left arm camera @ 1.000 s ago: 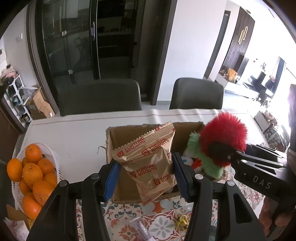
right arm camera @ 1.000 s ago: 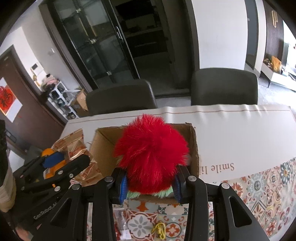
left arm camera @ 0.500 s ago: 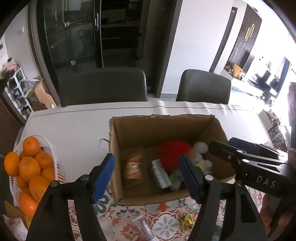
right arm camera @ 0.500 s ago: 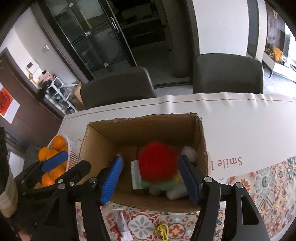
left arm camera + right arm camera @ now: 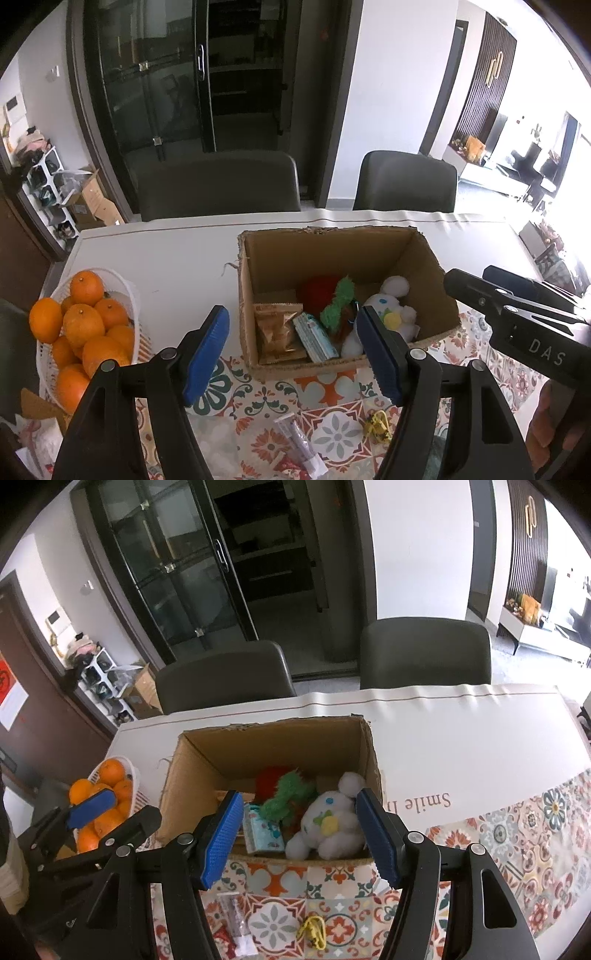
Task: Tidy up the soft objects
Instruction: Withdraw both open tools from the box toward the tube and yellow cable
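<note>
Both claws spread wide and empty: left claw and right claw poised above the near rim of the open brown cardboard box, nothing gripped between the blue pads.

Soft things gathered inside the box, likely so as to keep them together and off the worktop: fluffy red-and-green plush toy toward the middle, white plush toy with yellow patch against the right wall, brown foil biscuit packet and pale blue tissue pack lying flat along the near left.

Box resting partly on plain white cloth, partly on patterned tile-print worktop. White basket of oranges just beside the box's left wall, so little room that side; open cloth to the right and behind. Small clear tube and small yellow clip loose on the pattern near the claws, apart from the box. Two dark chairs beyond the far edge.
</note>
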A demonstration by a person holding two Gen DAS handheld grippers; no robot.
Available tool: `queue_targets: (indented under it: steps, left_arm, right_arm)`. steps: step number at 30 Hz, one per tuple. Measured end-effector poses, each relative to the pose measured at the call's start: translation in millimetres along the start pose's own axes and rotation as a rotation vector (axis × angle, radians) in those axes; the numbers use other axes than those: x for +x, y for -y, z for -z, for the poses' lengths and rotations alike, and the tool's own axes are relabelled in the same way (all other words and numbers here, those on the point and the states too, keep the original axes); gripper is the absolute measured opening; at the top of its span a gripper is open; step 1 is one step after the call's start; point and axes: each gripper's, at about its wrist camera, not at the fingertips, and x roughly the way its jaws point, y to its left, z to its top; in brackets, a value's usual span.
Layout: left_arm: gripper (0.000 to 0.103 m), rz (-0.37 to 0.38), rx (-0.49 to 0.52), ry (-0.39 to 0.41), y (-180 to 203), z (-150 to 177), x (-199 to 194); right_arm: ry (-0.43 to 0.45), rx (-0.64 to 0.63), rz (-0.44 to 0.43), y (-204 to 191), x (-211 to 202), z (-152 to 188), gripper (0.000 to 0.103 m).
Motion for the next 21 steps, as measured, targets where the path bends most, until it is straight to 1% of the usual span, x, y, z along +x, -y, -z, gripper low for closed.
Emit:
queue_targets:
  steps: [3,9,11,21]
  left_arm:
    - [0.071,0.001,-0.004,0.009,-0.7,4.6,-10.1]
    - [0.071,0.008,-0.015,0.020,-3.7,17.5,-29.4]
    - [0.071,-0.001,-0.012,0.023,-4.3,23.2,-35.8]
    - [0.071,-0.013,-0.025,0.022,-10.9,51.6,-54.8]
  right_arm:
    - [0.018,-0.005,0.002,-3.4,-10.5,4.5,0.065]
    - [0.027,-0.023,-0.010,-11.2,-26.6,17.4,0.065]
    - [0.030,-0.028,-0.014,-14.0,-31.7,23.2,0.065]
    - [0.019,-0.051,-0.035,-26.3,-43.2,49.4,0.065]
